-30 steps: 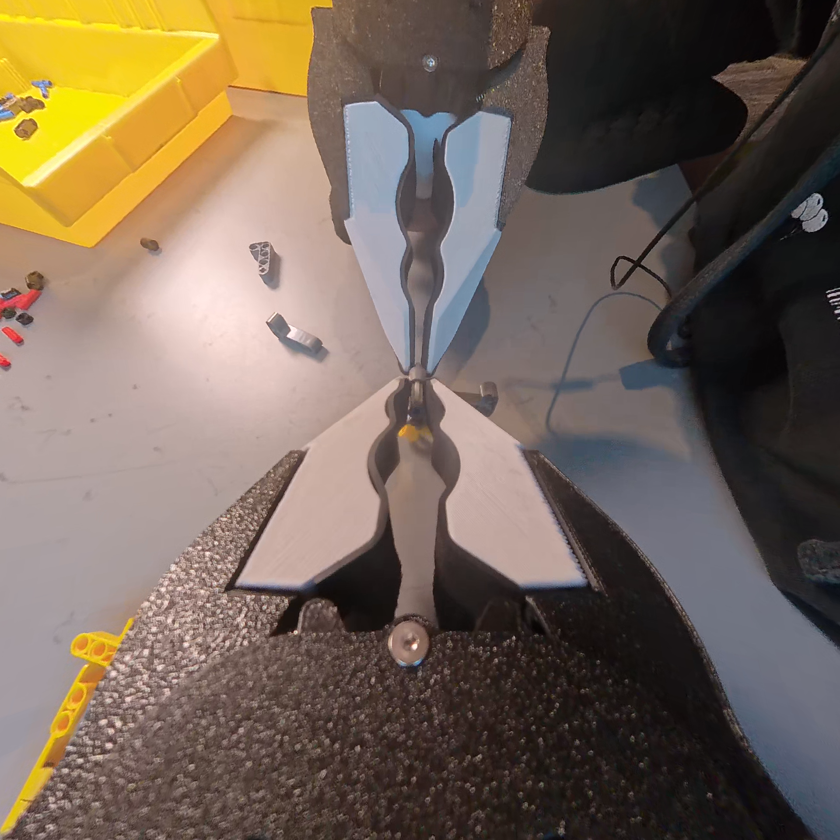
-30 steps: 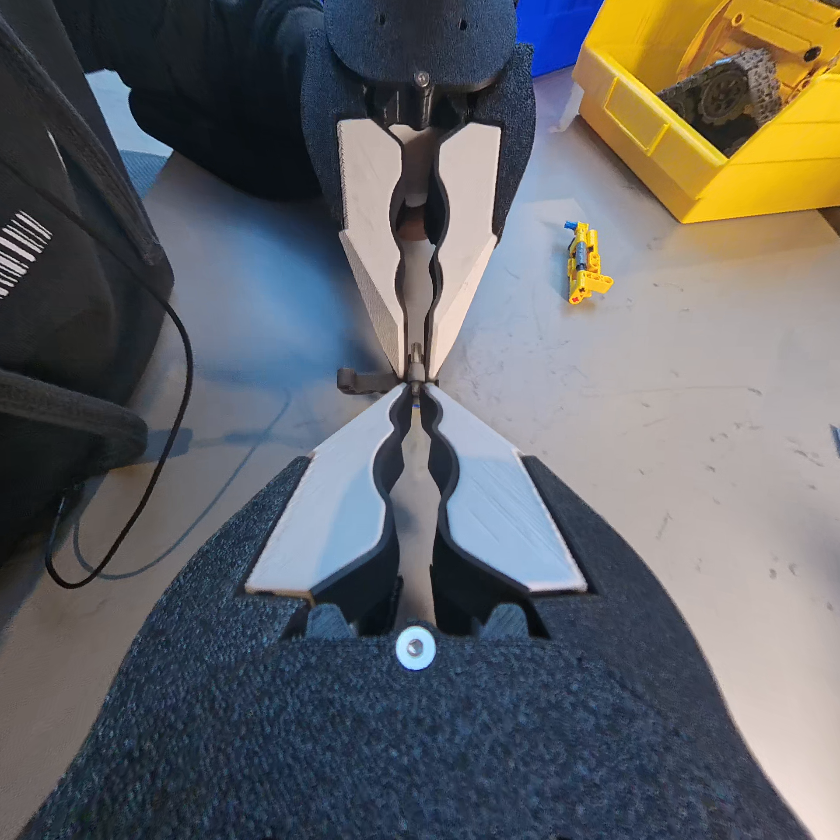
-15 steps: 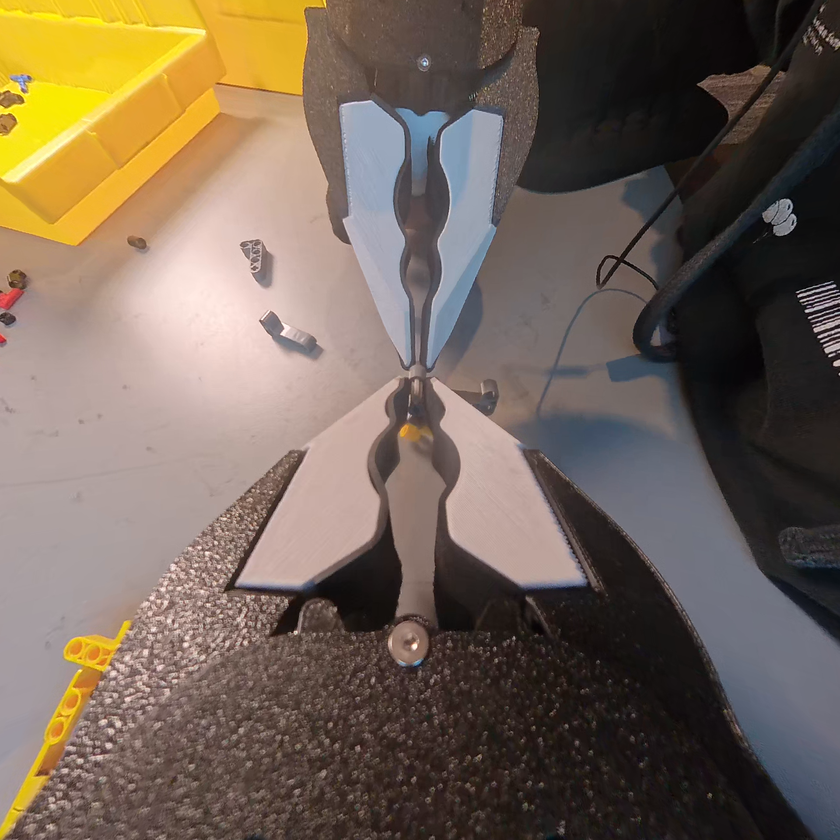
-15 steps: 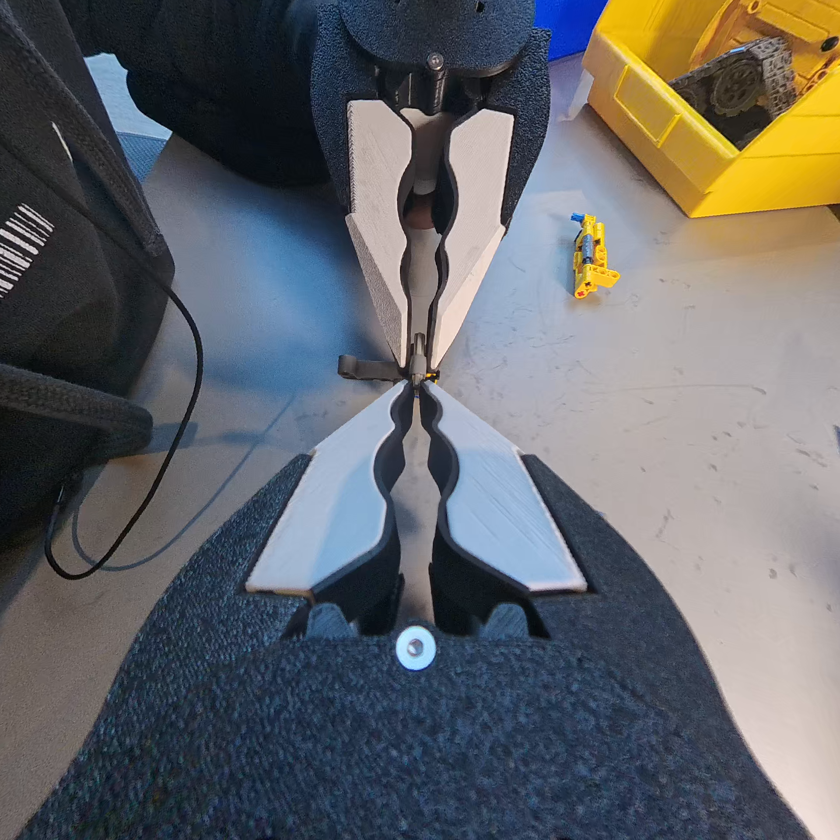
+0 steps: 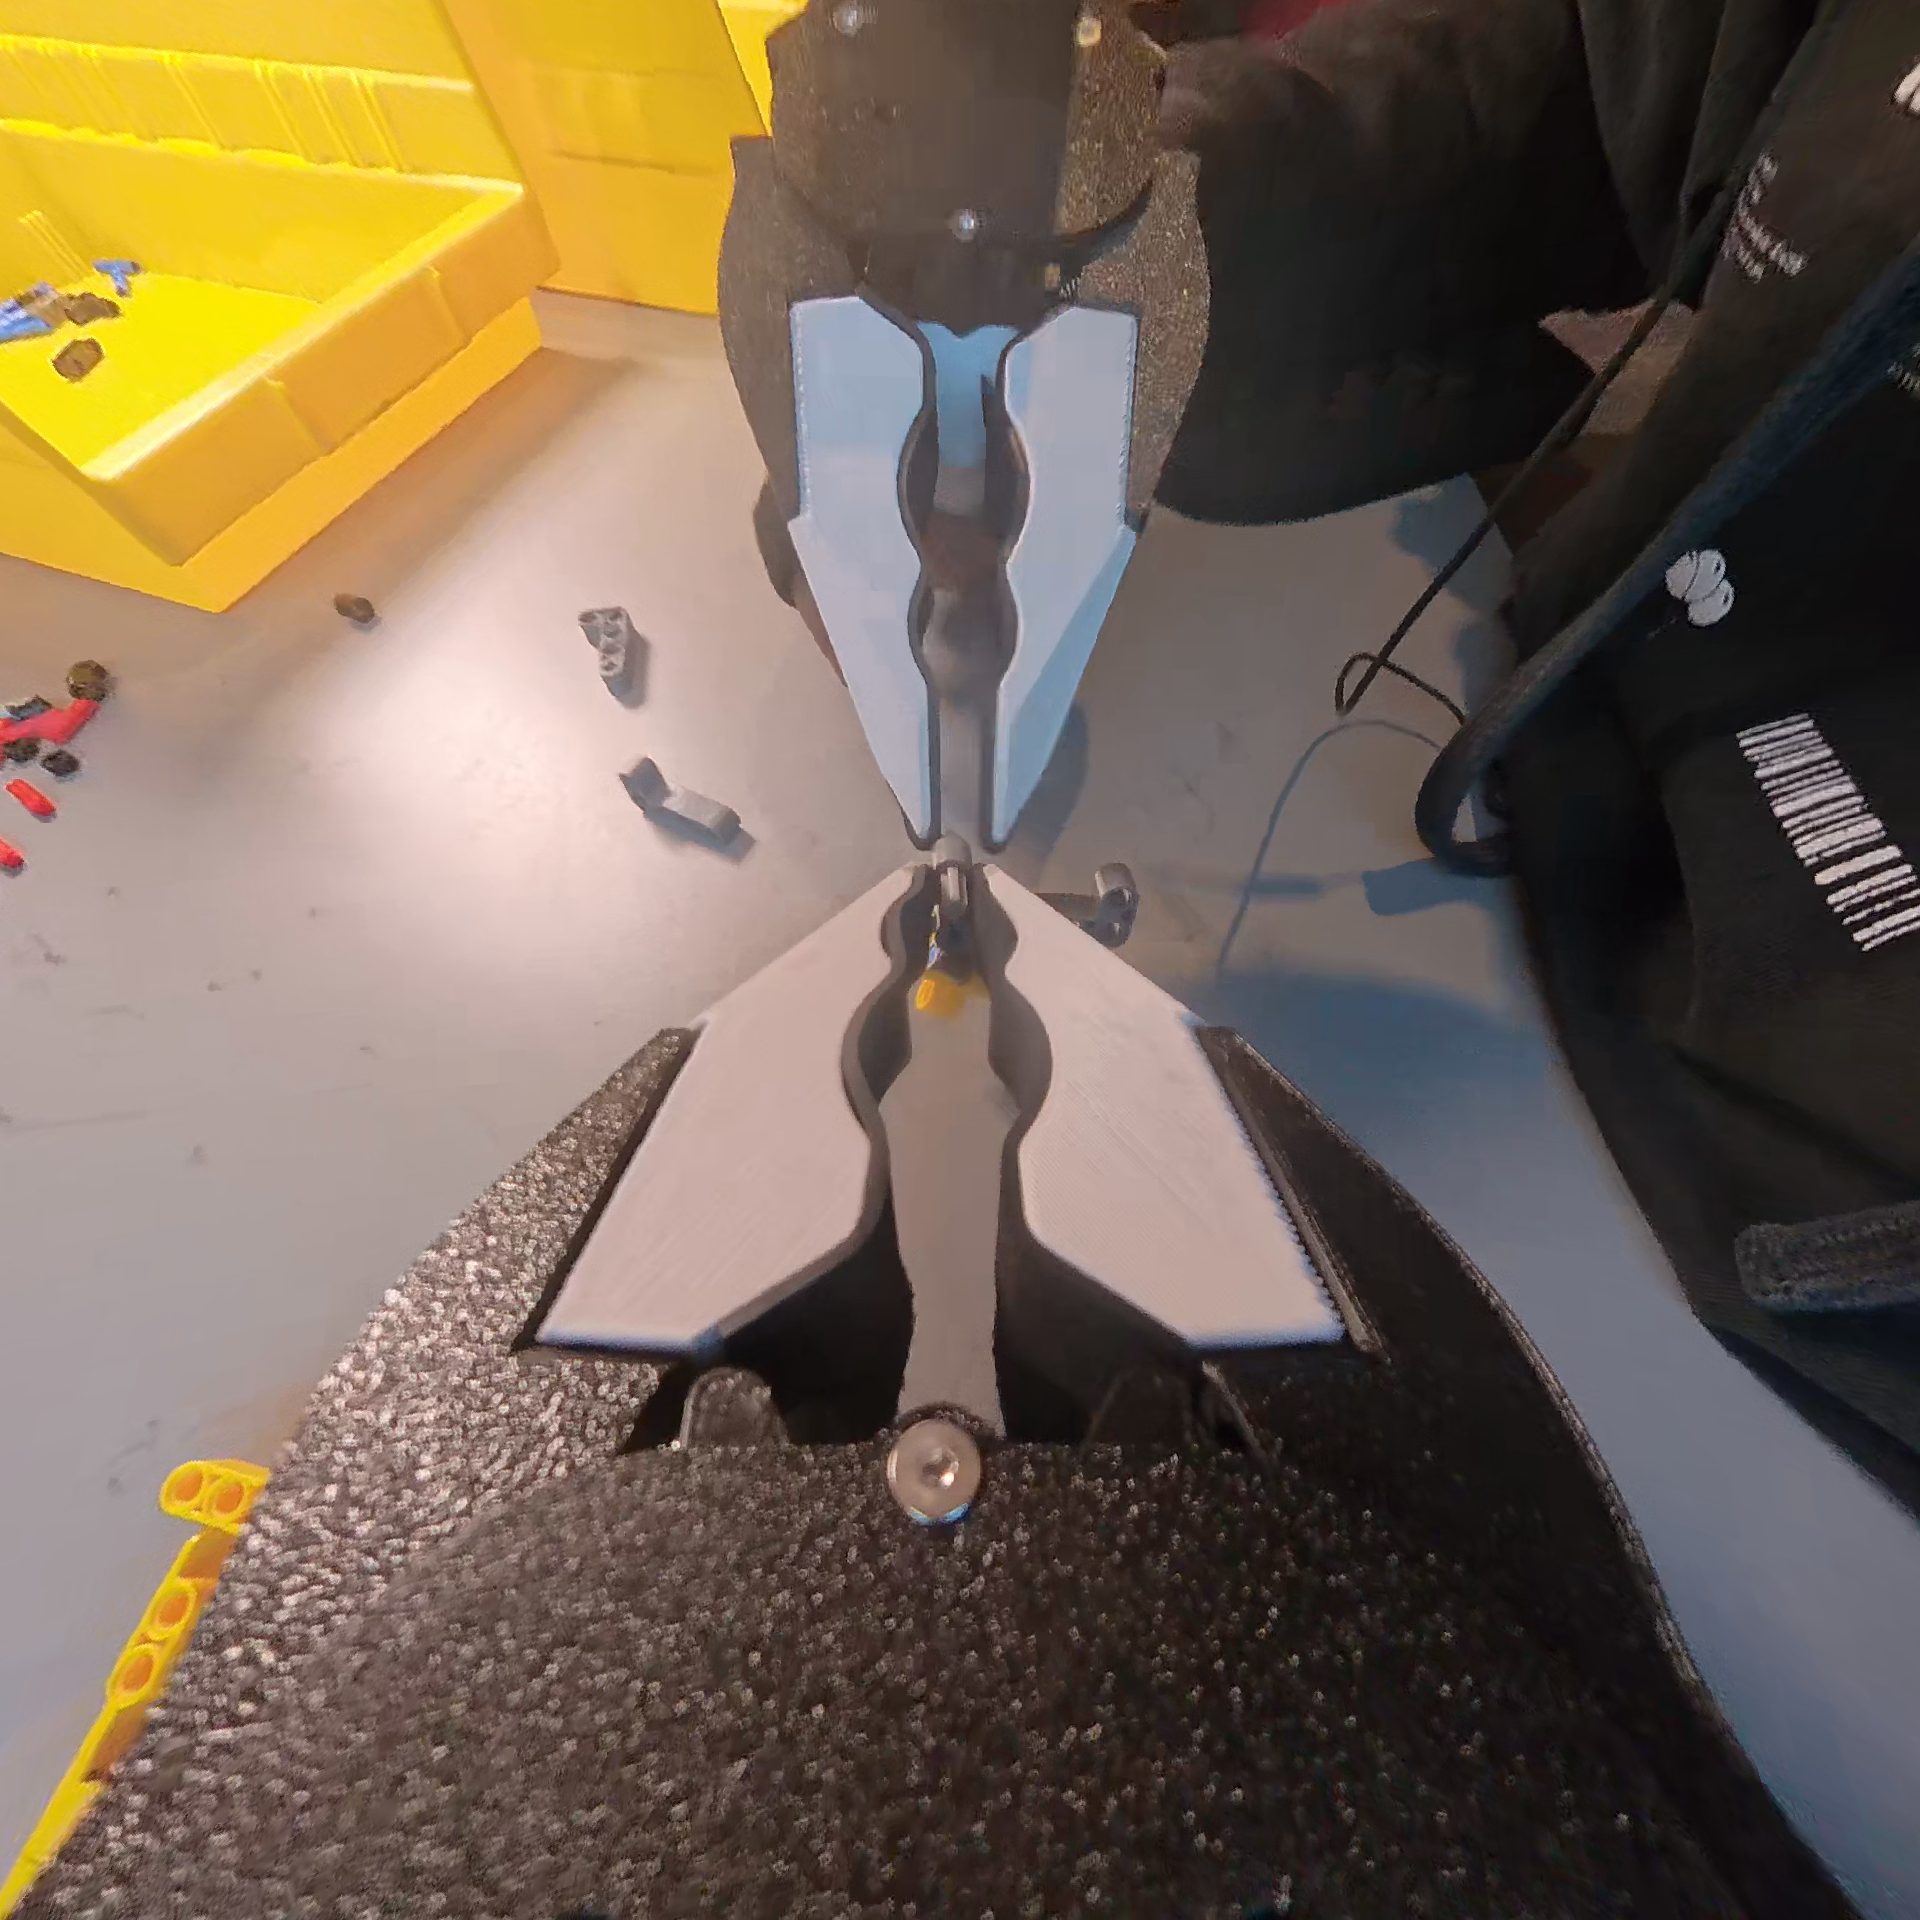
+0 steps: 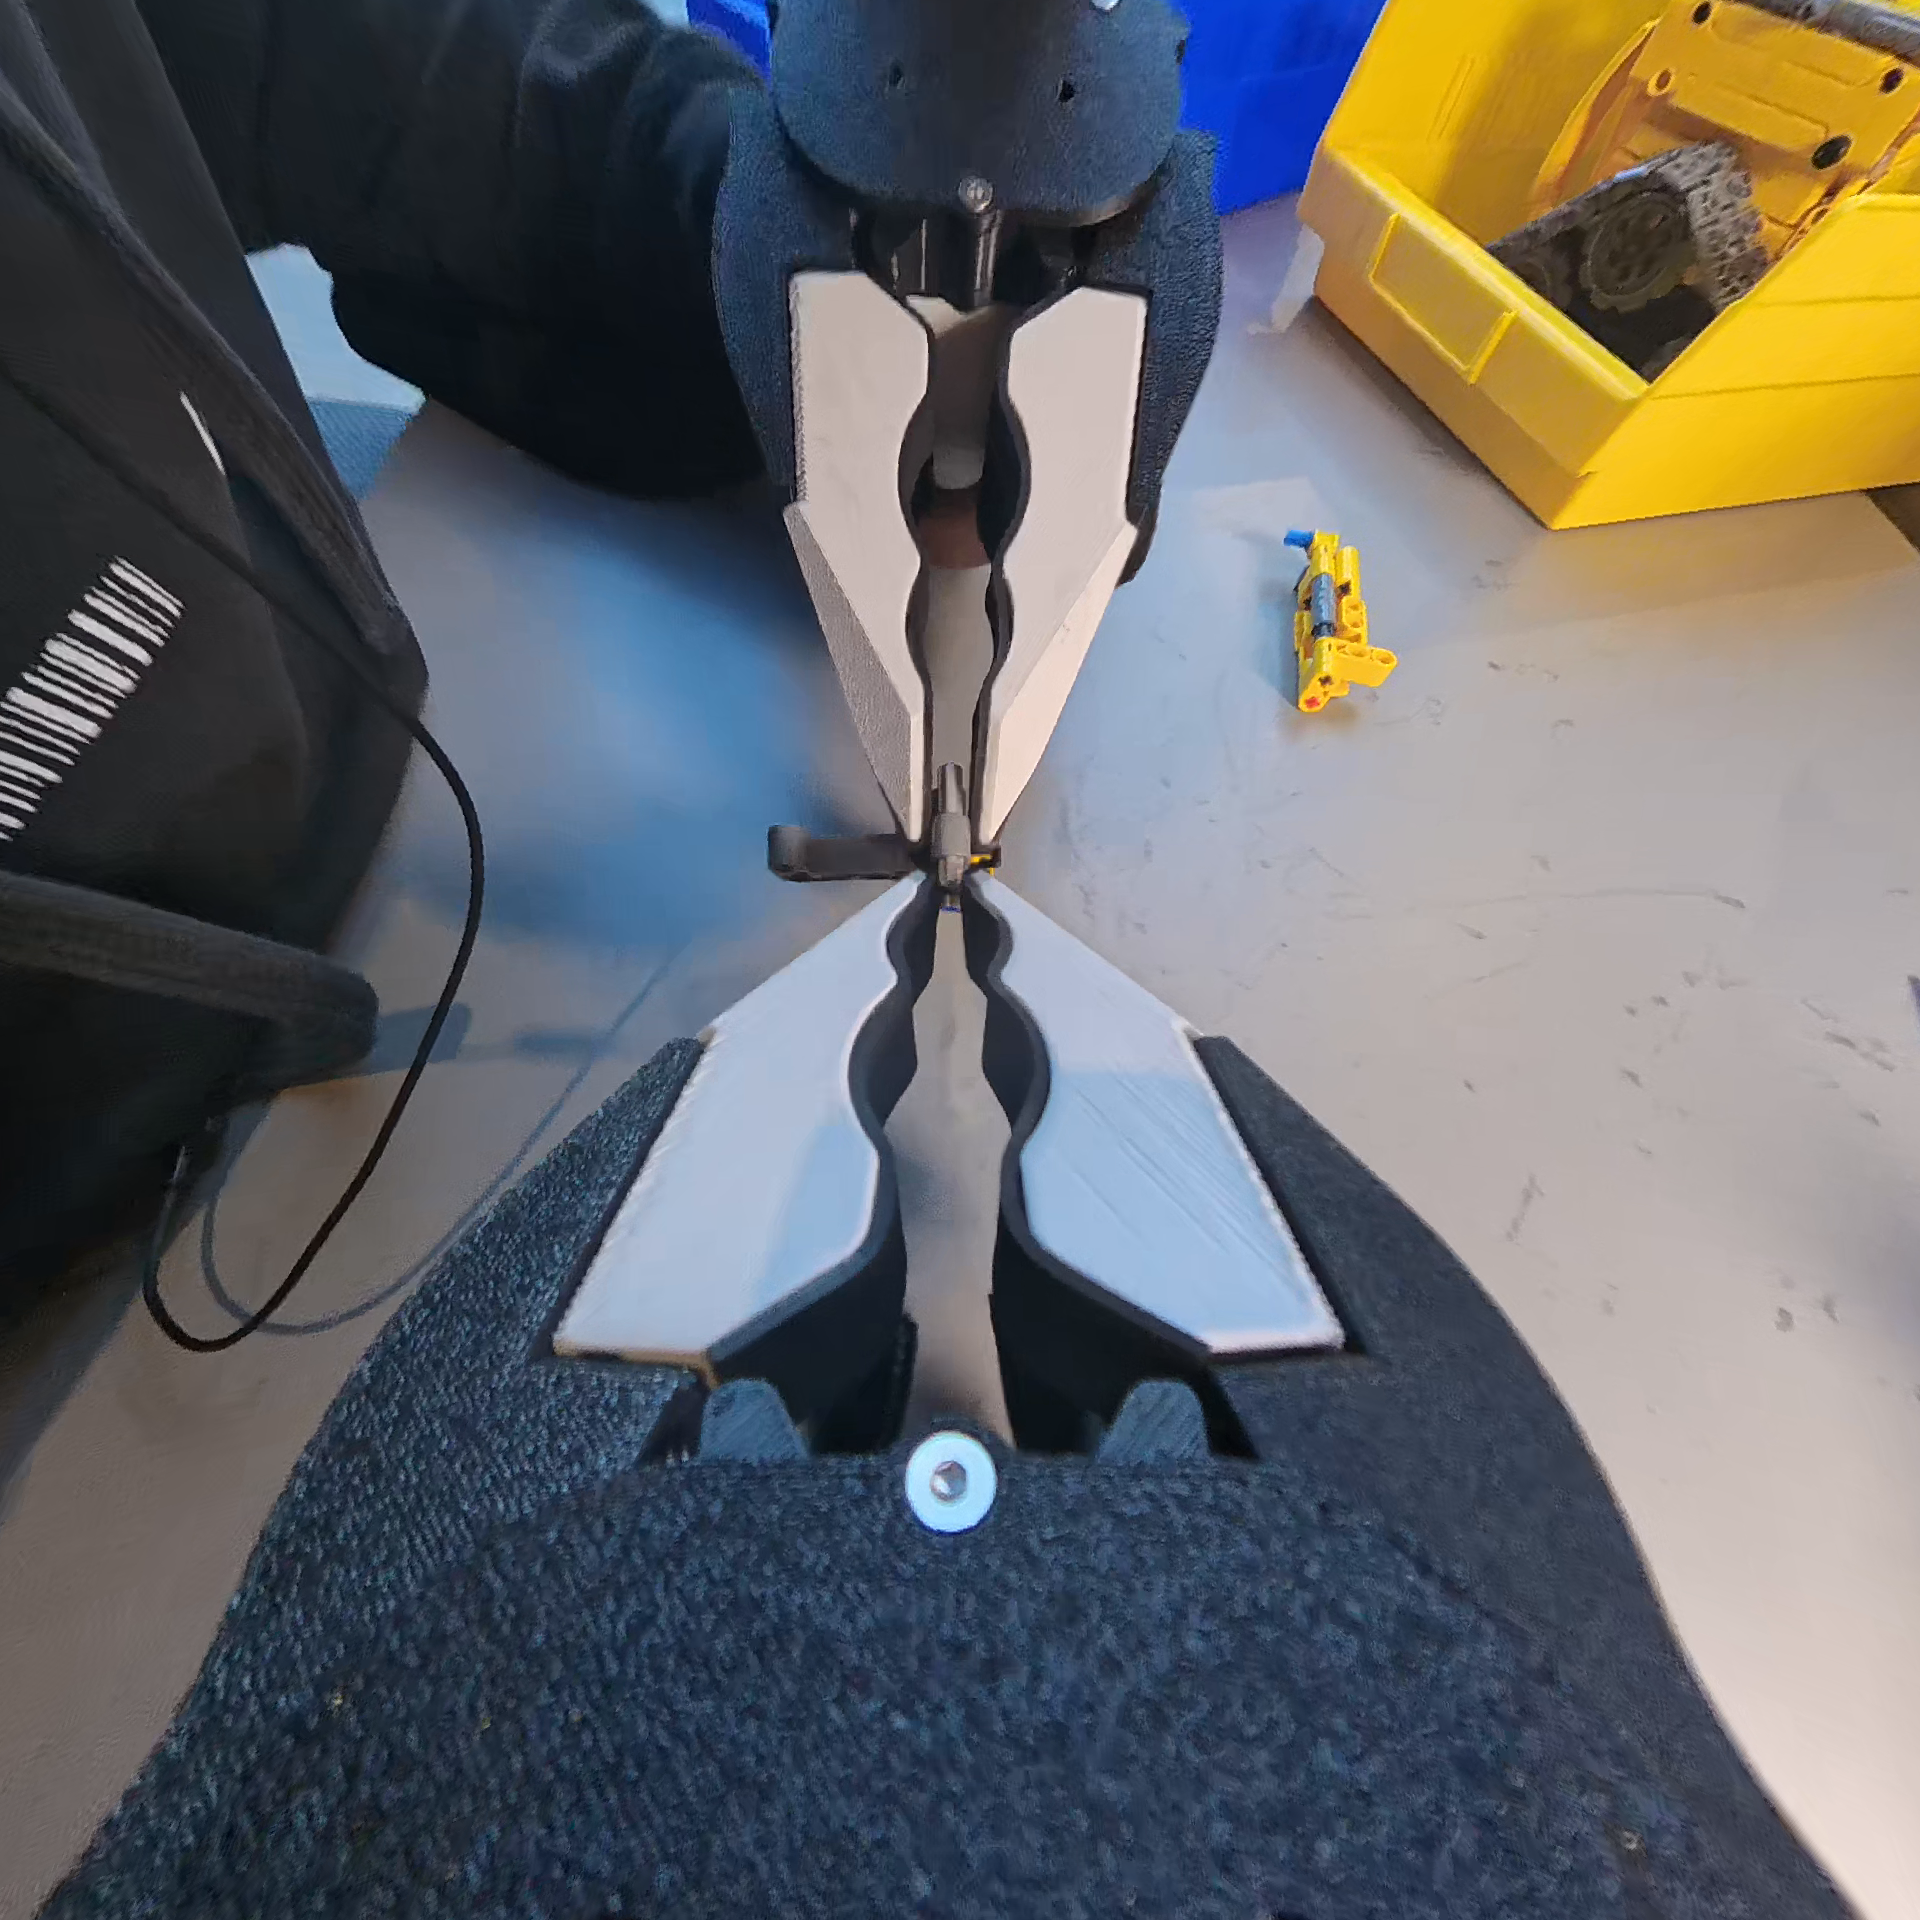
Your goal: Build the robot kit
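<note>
My two grippers meet tip to tip above a grey table. My left gripper point(image 5: 951, 899) is shut on a small part assembly: a grey pin point(image 5: 951, 862) with a yellow piece point(image 5: 940, 992) behind it and a dark lever point(image 5: 1107, 894) sticking out sideways. My right gripper point(image 6: 948, 896) is shut with its tips on the near end of the same grey pin point(image 6: 948, 831). The dark lever point(image 6: 821, 852) points left there. Each view shows the other gripper opposite: the right gripper point(image 5: 954, 836) and the left gripper point(image 6: 948, 821).
A yellow bin point(image 5: 260, 416), loose black pieces point(image 5: 681, 810), red pieces point(image 5: 42, 722) and a yellow beam point(image 5: 177, 1600) lie left. A yellow bin point(image 6: 1558, 416) with a tracked wheel and a small yellow assembly point(image 6: 1330, 623) lie right. A person's dark clothing point(image 5: 1766, 831) and a black cord point(image 6: 447, 935) are close. Less than 4 cm separates the two grippers' tips.
The grippers stay tip to tip. In the right wrist view the left gripper has drawn slightly away, and more of the grey pin shows between the tips.
</note>
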Motion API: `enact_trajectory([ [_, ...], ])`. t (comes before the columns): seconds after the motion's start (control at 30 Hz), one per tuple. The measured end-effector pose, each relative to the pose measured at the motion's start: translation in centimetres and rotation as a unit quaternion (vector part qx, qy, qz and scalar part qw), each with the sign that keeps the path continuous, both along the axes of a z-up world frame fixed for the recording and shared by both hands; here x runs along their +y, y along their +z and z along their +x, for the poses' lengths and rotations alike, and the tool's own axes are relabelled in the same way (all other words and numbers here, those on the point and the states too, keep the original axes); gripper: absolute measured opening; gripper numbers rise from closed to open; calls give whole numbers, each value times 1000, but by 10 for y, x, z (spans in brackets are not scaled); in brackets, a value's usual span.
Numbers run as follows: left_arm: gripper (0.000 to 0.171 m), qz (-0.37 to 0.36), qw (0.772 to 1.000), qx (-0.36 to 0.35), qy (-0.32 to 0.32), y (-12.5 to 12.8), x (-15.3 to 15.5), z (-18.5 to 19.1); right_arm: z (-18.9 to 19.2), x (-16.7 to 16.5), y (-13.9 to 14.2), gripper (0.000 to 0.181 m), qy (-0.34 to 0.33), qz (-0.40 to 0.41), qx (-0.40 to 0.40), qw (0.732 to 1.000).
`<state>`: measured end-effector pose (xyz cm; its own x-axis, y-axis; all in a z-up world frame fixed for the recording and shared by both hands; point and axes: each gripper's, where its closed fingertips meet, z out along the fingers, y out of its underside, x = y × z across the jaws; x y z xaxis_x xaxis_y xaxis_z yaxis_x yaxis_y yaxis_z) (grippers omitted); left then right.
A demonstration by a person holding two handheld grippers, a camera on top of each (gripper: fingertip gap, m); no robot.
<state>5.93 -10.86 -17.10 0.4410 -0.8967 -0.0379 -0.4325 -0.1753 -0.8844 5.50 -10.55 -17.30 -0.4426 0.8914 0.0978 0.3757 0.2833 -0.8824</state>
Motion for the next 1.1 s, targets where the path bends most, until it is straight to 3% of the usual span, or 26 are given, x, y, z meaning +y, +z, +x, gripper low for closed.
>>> enact_trajectory([
  [0.2,6,37,996,-74,27,29,9,-4,-2,2,13,25,-12,-58,15,998],
  [0.27,6,35,995,-91,21,33,7,-1,-7,4,16,17,-24,-49,30,998],
  [0.47,6,43,988,-151,3,52,1,2,-6,-2,38,22,-9,-64,95,993],
  [0.6,6,48,982,-181,-6,62,-2,4,-4,-7,50,14,3,-61,122,991],
  [0.8,5,36,984,-176,2,63,-1,-7,-2,3,40,14,-13,-31,91,995],
  [1.1,3,14,995,-102,-2,36,-1,-3,1,1,23,14,-6,7,45,999],
])
